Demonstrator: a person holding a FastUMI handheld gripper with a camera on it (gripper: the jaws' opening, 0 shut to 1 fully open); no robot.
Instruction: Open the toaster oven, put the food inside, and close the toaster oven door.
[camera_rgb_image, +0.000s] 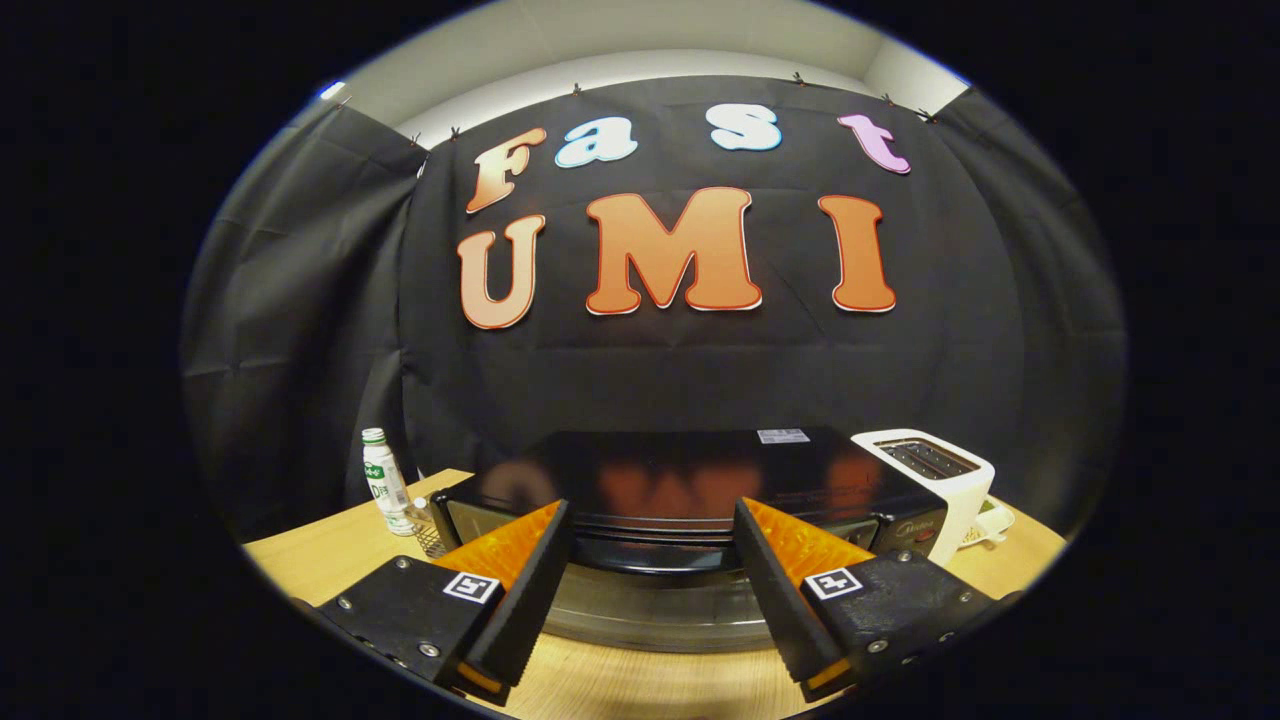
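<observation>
The black toaster oven (680, 465) sits on the wooden table (320, 560), just ahead of my fingers, and I look down on its glossy top. Its dark door handle (650, 552) runs across the front edge, right in the gap between my two fingers. Below the handle, a grey shiny band of the door front (650, 615) curves across. I cannot tell whether the door is fully closed. My gripper (652, 510) is open, one finger on each side of the handle's middle, and neither finger presses on anything.
A white slot toaster (935, 470) stands against the oven's right side, with a pale dish (992, 525) behind it. A small white bottle with a green cap (385, 482) and a clear little container (428, 528) stand at the oven's left.
</observation>
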